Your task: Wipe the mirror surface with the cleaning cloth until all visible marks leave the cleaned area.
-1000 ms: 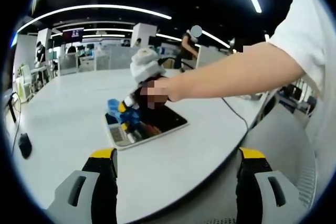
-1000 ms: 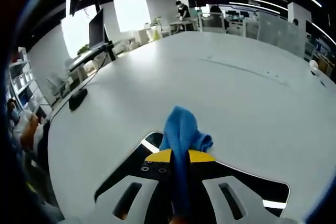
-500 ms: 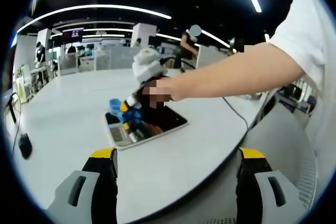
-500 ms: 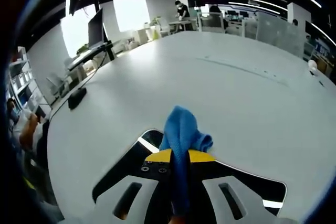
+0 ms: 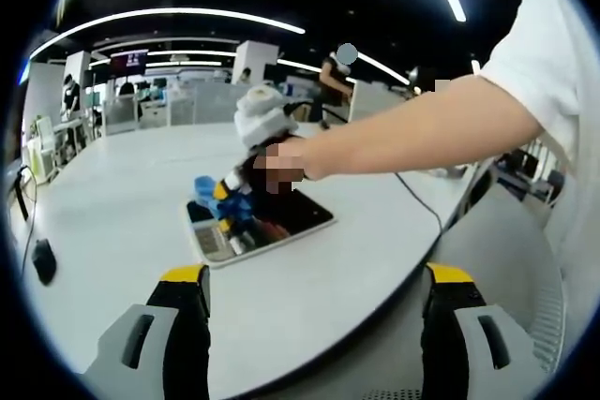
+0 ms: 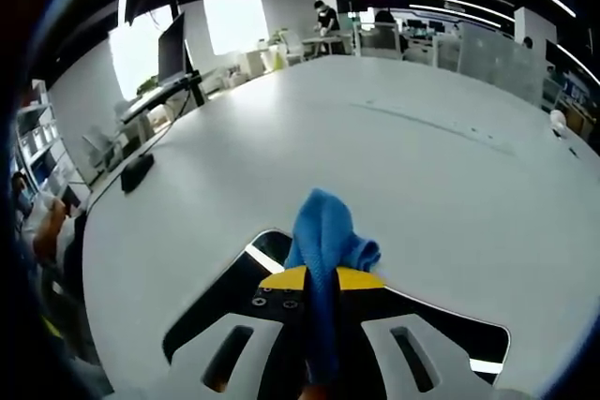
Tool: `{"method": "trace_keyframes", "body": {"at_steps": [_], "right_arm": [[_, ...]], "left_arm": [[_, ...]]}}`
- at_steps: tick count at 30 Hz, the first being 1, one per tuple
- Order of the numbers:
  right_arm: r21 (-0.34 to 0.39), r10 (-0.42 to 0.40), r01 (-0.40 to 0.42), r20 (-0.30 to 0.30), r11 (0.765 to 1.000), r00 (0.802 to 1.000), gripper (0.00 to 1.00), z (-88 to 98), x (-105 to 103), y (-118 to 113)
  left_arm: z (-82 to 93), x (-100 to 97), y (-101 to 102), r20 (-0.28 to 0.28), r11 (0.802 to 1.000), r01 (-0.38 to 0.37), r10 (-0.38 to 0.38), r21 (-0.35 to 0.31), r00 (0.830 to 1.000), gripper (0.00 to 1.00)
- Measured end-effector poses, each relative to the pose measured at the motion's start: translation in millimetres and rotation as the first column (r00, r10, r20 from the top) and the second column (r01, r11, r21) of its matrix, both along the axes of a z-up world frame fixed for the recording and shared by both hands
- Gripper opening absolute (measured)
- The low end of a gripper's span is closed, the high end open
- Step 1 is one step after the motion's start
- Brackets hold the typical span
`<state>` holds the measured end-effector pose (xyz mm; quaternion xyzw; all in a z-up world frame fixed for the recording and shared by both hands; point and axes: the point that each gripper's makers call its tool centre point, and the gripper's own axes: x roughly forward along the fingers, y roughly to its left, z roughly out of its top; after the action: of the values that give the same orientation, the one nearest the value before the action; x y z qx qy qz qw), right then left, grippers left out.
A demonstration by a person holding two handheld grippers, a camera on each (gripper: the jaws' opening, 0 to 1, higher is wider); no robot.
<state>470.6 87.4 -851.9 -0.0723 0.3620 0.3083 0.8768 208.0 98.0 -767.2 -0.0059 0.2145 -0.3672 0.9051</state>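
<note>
The mirror (image 5: 281, 224), a dark rectangle in a white frame, lies flat on the white table (image 5: 122, 203). A person's hand holds my right gripper (image 5: 230, 201) down on its left part, shut on the blue cleaning cloth (image 5: 206, 189). In the right gripper view the cloth (image 6: 323, 231) bunches up from between the closed yellow-tipped jaws of the right gripper (image 6: 322, 278), with the mirror (image 6: 220, 302) directly beneath. My left gripper (image 5: 317, 276) hovers back from the table's near edge, jaws wide apart and holding nothing.
A black mouse (image 5: 43, 259) (image 6: 137, 173) lies toward the table's far side near a monitor (image 6: 174, 49). A thin cable (image 5: 424, 201) runs over the table right of the mirror. A grey chair (image 5: 525, 259) stands beside the near edge. Desks fill the background.
The right gripper and cloth shifted slightly across the mirror and came back, a small rubbing stroke. The left gripper stayed still.
</note>
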Motion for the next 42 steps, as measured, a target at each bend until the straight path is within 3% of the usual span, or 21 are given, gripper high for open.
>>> {"method": "trace_keyframes", "body": {"at_steps": [35, 42], "right_arm": [[-0.022, 0.034, -0.034, 0.012, 0.999, 0.999, 0.04, -5.1, -23, 2], [-0.028, 0.045, -0.045, 0.003, 0.999, 0.999, 0.04, 1.1, -37, 2]], "left_arm": [[1.3, 1.2, 0, 0.01, 1.0, -0.007, 0.007, -0.003, 1.0, 0.95], [1.7, 1.0, 0, 0.011, 1.0, -0.007, 0.007, -0.003, 1.0, 0.95]]}}
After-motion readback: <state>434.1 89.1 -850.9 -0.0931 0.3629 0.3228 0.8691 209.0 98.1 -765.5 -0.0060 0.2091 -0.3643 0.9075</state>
